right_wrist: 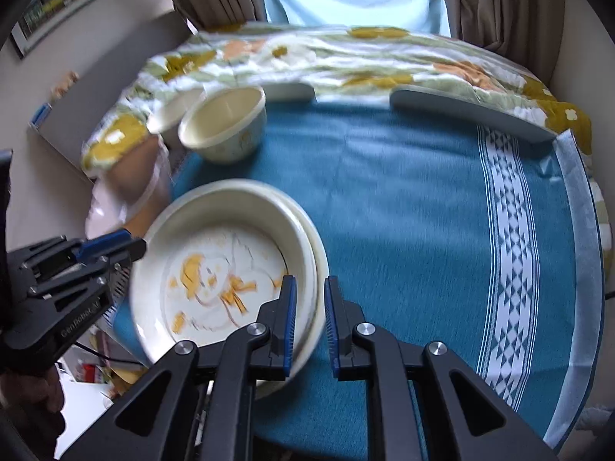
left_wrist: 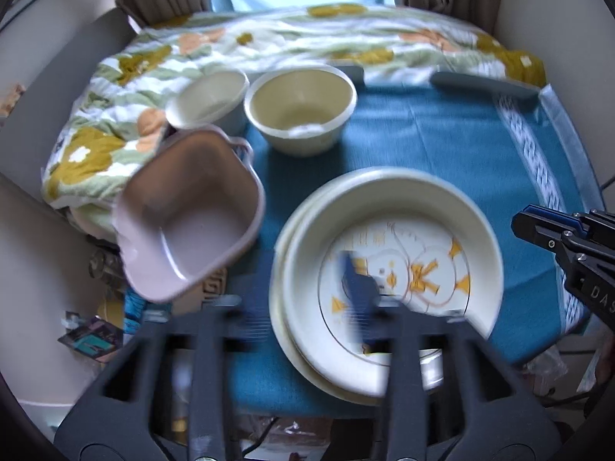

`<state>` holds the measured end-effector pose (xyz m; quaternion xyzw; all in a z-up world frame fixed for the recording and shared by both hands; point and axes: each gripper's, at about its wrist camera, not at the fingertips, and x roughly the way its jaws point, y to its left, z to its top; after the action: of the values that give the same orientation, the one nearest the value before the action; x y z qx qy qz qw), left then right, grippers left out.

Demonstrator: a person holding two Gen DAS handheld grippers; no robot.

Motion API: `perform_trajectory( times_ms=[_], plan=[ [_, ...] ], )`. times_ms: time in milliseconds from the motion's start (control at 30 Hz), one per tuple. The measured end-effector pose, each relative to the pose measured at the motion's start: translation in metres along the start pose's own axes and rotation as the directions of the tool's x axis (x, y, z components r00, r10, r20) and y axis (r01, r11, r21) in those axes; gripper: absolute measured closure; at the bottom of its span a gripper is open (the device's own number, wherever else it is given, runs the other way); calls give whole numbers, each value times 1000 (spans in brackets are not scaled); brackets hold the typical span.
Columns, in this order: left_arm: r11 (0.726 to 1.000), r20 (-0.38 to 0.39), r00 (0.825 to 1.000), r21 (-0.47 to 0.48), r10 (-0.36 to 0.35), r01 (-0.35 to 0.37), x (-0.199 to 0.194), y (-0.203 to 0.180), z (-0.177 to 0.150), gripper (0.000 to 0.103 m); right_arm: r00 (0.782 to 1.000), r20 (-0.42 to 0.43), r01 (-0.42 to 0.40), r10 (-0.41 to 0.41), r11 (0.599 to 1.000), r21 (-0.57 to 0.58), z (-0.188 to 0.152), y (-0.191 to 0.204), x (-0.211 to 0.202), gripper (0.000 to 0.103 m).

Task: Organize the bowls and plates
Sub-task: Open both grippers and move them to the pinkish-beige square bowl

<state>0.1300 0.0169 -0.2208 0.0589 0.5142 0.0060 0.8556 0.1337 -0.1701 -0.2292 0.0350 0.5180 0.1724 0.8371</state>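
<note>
The deep plate (right_wrist: 215, 269) with the orange cartoon print sits nested on a second, plainer plate (right_wrist: 317, 269), the pair at the near left part of the blue towel (right_wrist: 403, 192) that covers the counter. Both look like glazed ceramic or hard melamine: stiff, smooth and probably slippery under rubber pads, and likely to chip if knocked together. The raised rim is the natural place to pinch; the flat base gives nothing to hold.

The right tongs (right_wrist: 310, 322) stand narrowly parted, straddling the rims at the right edge of the stack, the left pad inside the upper plate and the right pad outside; whether they actually press the rim is unclear. In the left wrist view the left tongs (left_wrist: 292, 299) are blurred: one blue pad lies over the printed plate's interior and the other sits outside its left rim, so they seem wide apart with nothing clamped, though contact cannot be judged.

Further back stand a round cream bowl (left_wrist: 301, 109), thick-walled and glossy, a paler bowl (left_wrist: 209, 98) just beside it, and a squarish pink dish (left_wrist: 192, 215) with a handle, tilted at the towel's left edge. Two grey plates (right_wrist: 472, 117) rest against the flowered quilt (left_wrist: 269, 38), soft and rumpled
</note>
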Motion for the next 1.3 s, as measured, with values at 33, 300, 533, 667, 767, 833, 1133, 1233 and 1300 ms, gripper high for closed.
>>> perform_trajectory(
  times_ms=[33, 300, 533, 667, 767, 833, 1133, 1233, 1300],
  plan=[
    [1000, 26, 1000, -11, 13, -12, -7, 2, 4, 8, 1000, 15, -15, 15, 1000, 2, 5, -1, -4, 87],
    [986, 121, 992, -165, 19, 1, -42, 40, 25, 1, 981, 128, -134, 143, 988, -80, 58, 1, -30, 0],
    [940, 94, 995, -342, 15, 19, -32, 110, 8, 1, 980, -1, -196, 201, 958, -207, 90, 50, 0, 0],
    [898, 55, 998, -437, -34, 54, -4, 152, -5, 1, 974, -54, -226, 220, 947, -227, 98, 88, 34, 0],
    [878, 22, 996, -472, -81, 82, 23, 171, -9, 7, 964, -127, -259, 236, 942, -216, 102, 111, 69, 0],
    [880, -12, 995, -467, -101, 84, 43, 177, -9, 21, 957, -163, -271, 240, 941, -203, 102, 120, 90, 1],
    [874, -88, 979, -471, -187, 124, 97, 187, -7, 56, 937, -280, -274, 209, 937, -217, 101, 145, 151, 42],
    [875, -104, 976, -468, -193, 123, 106, 191, -5, 70, 934, -293, -274, 206, 938, -213, 104, 147, 161, 51],
    [876, -115, 974, -468, -195, 119, 111, 193, -5, 82, 930, -303, -278, 208, 938, -208, 105, 147, 164, 60]
  ],
)
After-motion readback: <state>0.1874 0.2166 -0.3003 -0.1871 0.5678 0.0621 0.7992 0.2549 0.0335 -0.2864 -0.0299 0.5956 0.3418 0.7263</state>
